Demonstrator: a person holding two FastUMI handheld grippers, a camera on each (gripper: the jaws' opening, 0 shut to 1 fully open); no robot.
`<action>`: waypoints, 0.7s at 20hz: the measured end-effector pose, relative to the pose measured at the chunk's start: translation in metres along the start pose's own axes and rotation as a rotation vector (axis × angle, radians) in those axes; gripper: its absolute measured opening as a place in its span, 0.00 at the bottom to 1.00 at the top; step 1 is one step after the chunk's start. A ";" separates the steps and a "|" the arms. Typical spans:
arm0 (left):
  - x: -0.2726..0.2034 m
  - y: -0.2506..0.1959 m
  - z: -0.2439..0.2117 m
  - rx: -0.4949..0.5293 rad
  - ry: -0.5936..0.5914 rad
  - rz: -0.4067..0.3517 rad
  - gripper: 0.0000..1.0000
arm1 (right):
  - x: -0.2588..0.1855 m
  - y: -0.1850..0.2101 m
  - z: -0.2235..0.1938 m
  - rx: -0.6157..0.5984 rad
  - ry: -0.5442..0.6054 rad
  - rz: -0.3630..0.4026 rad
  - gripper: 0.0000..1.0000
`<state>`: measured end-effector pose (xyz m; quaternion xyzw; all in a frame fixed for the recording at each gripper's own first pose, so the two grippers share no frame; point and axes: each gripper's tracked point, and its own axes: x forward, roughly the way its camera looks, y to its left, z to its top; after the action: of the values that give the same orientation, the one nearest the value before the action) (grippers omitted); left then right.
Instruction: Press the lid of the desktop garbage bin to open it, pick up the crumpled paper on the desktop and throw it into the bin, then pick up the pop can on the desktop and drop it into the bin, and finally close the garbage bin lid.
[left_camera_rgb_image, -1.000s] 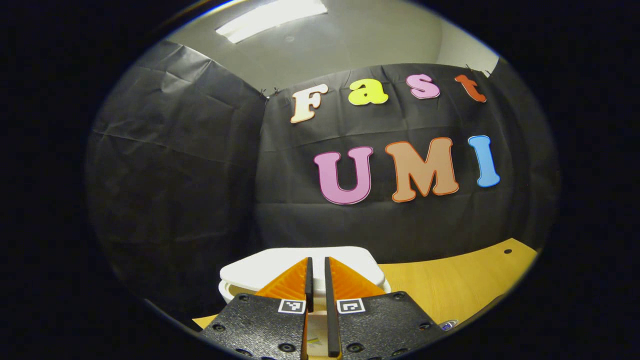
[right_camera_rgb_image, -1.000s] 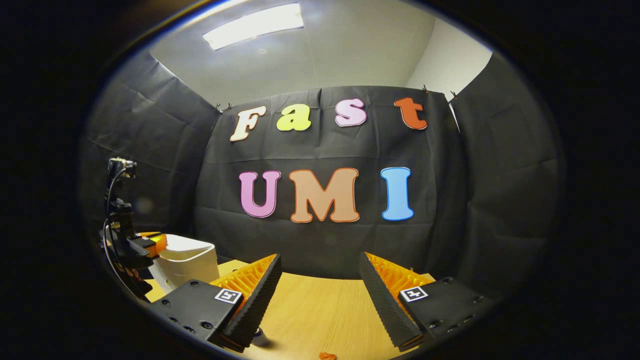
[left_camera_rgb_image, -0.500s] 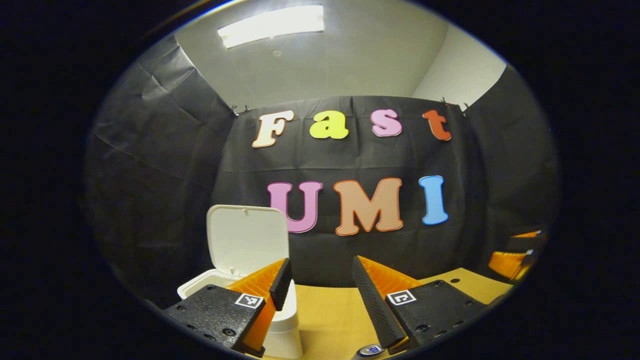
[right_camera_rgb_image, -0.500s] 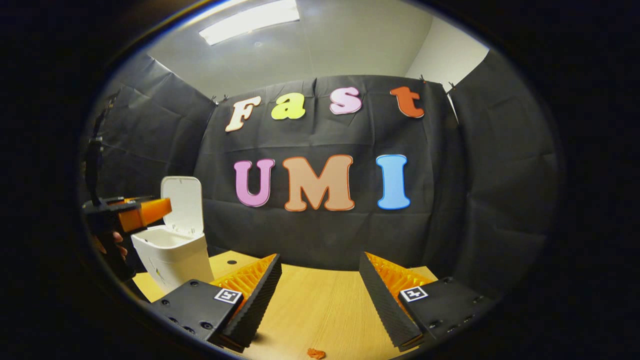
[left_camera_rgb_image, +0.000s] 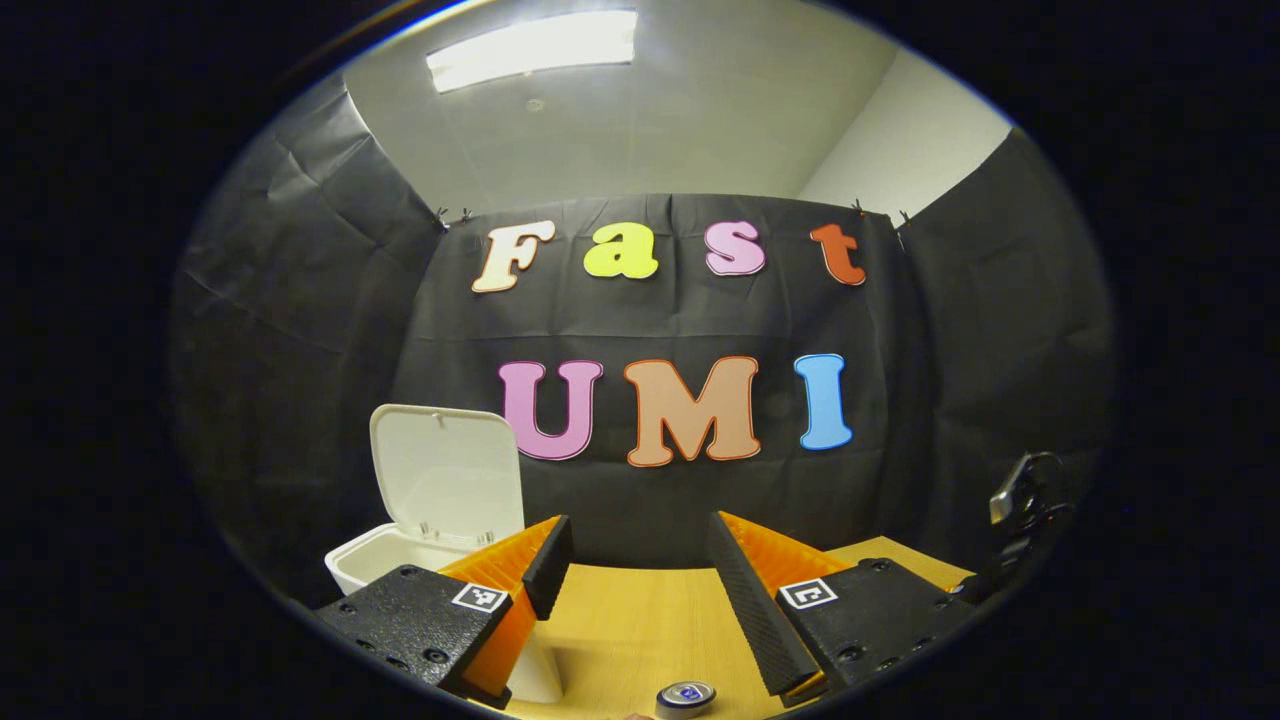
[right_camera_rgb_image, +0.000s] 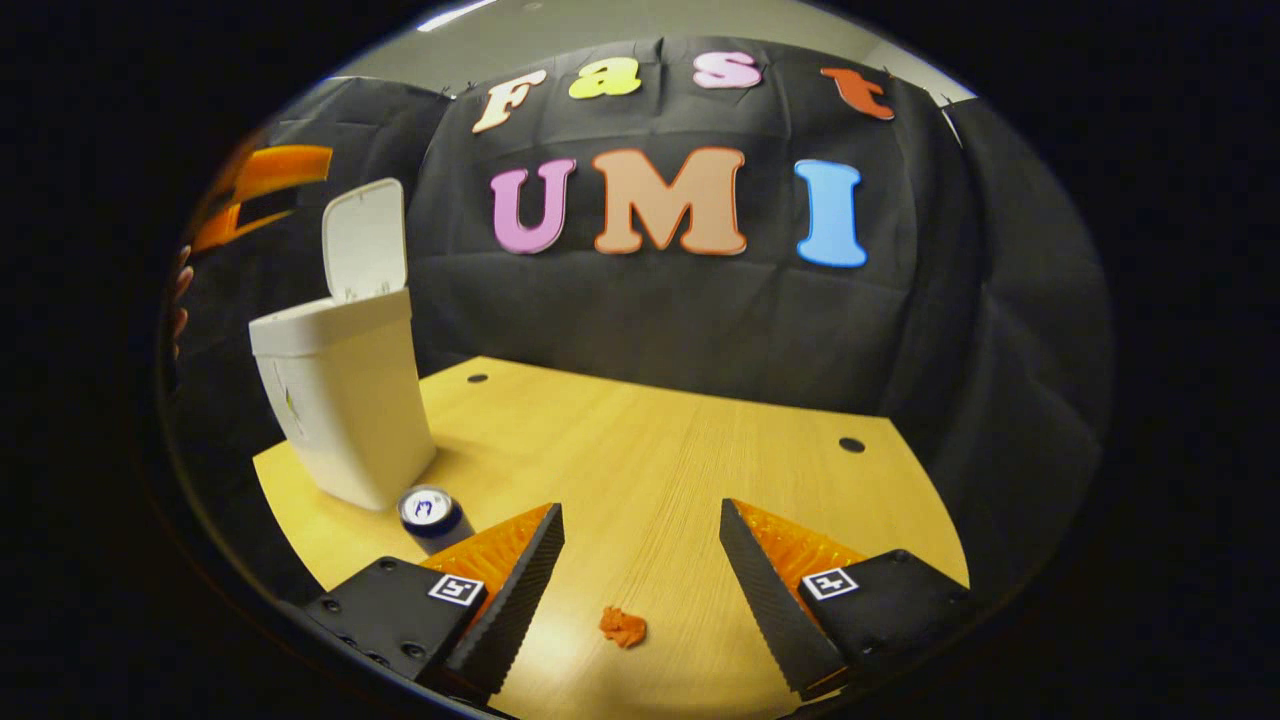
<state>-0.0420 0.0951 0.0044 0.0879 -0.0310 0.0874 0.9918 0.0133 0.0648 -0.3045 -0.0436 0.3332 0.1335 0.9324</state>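
The white garbage bin (right_camera_rgb_image: 340, 400) stands near the left edge of the wooden worktop (right_camera_rgb_image: 650, 450), and its lid (right_camera_rgb_image: 365, 240) is open and stands upright above the back rim. In the left gripper view the same bin (left_camera_rgb_image: 380, 560) is at the lower left, partly behind that gripper's own finger, with the lid (left_camera_rgb_image: 445, 475) raised.

The pop can (right_camera_rgb_image: 428, 512) stands upright on the worktop, just beside the foot of the bin on the near side. I cannot tell if it touches the bin. In the left gripper view only its top (left_camera_rgb_image: 686, 695) is seen at the bottom, between the two fingers and lower than their tips.

The crumpled paper (right_camera_rgb_image: 622, 627) is a small orange piece. It lies on the worktop near the front edge, well apart from the can and the bin.

The right gripper (right_camera_rgb_image: 640, 525) hangs above the worktop with its jaws spread wide and holding nothing; the paper lies lower in the picture, between the two fingers. The left gripper (left_camera_rgb_image: 630, 535) also has its jaws spread wide and is empty. In the right gripper view, the left gripper (right_camera_rgb_image: 262, 190) is seen at the upper left, higher than the bin, with fingers of the person's hand (right_camera_rgb_image: 180, 300) under it.
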 end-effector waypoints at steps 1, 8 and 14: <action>-0.002 0.002 0.000 0.007 0.003 0.008 0.85 | 0.007 0.000 -0.015 -0.006 0.043 0.008 0.99; -0.016 0.023 0.001 0.050 0.018 0.090 0.87 | 0.037 0.005 -0.103 -0.043 0.283 0.052 0.99; -0.031 0.039 0.000 0.059 0.036 0.148 0.84 | 0.049 0.011 -0.142 -0.034 0.414 0.098 0.29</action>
<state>-0.0793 0.1274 0.0081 0.1132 -0.0171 0.1628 0.9800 -0.0399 0.0616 -0.4458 -0.0695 0.5172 0.1723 0.8354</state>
